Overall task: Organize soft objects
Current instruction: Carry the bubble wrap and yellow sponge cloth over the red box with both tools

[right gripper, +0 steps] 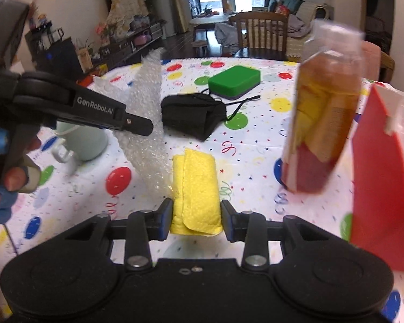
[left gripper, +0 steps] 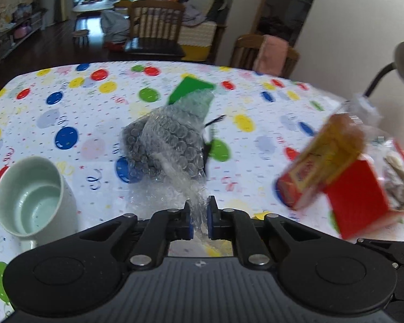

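Left gripper (left gripper: 199,216) clamped on bubble wrap (left gripper: 167,145) — sheet runs away from the jaws, toward the tabletop (left gripper: 75,102) middle, draped in front of the black pouch (right gripper: 192,114) and green sponge (right gripper: 234,80). Right gripper (right gripper: 196,219) clamped on the folded yellow cloth (right gripper: 195,188), long axis pointing away along the fingers. Open room at the near left past the mug (left gripper: 33,196); right edge crowded — red bag (right gripper: 379,175), tall packet (right gripper: 326,123).

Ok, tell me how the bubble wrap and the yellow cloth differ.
The bubble wrap is clear and hangs loose and crumpled; the yellow cloth is opaque and neatly folded. The left claw pinches the wrap thin; the right claw spans the thicker cloth. Both are soft and gripped.
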`<state>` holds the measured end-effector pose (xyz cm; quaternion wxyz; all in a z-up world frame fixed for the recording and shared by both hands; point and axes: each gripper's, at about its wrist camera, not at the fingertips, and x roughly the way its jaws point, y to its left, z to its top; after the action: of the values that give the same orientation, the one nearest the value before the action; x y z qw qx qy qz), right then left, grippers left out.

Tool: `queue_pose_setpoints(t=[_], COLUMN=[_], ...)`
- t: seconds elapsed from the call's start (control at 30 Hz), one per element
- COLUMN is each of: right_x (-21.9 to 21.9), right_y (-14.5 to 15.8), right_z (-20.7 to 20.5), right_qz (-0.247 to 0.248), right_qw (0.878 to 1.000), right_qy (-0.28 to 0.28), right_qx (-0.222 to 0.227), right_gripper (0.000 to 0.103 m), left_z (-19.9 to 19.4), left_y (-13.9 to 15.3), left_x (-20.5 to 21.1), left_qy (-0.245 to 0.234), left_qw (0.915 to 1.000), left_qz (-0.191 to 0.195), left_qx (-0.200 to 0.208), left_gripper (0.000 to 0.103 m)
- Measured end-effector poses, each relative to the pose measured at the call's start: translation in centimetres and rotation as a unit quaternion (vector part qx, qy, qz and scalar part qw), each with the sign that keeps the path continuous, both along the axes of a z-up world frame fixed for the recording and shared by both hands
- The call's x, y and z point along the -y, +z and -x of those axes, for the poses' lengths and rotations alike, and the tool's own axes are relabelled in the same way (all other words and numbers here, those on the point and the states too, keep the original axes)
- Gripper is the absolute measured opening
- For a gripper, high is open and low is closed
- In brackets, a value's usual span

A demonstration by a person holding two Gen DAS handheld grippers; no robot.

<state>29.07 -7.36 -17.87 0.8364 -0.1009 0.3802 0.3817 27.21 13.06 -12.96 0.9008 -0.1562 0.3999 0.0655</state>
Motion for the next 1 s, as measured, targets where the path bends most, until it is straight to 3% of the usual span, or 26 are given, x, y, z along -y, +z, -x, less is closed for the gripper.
queue_pose_setpoints(t=[0.2,0.4,0.77,0.97,1.0], right_x=[3.1,5.2,7.5,7.9,8.0], right_y=[2.5,3.5,-2.2,-2.4,-2.3], right_z=[2.7,4.6,5.6,6.0,5.9], right_qz=[-0.009,0.001,0.040,0.033,0.030], right_qw=[1.000,0.999,0.996,0.997,0.997], right_qy=[-0.017,-0.037,-0.074,-0.062,-0.058], right_qx=[0.017,0.031,-0.019,-0.027,-0.028], right_gripper=[0.036,0.036,0.036,0.040,0.045], left_z=[2.2,3.1,3.6,4.1,4.2], left_y=[2.7,3.8,-1.8,-3.0,-3.0], left_x=[1.5,3.6,8.0,7.8,7.6], left_qy=[-0.041,-0.071,-0.127,-0.126,-0.124], left_qw=[0.9982,0.9957,0.9917,0.9915,0.9917], left_qz=[0.025,0.037,0.008,-0.004,-0.007], left_qx=[0.037,0.047,-0.019,-0.031,-0.030], left_gripper=[0.008,0.007,0.007,0.007,0.007])
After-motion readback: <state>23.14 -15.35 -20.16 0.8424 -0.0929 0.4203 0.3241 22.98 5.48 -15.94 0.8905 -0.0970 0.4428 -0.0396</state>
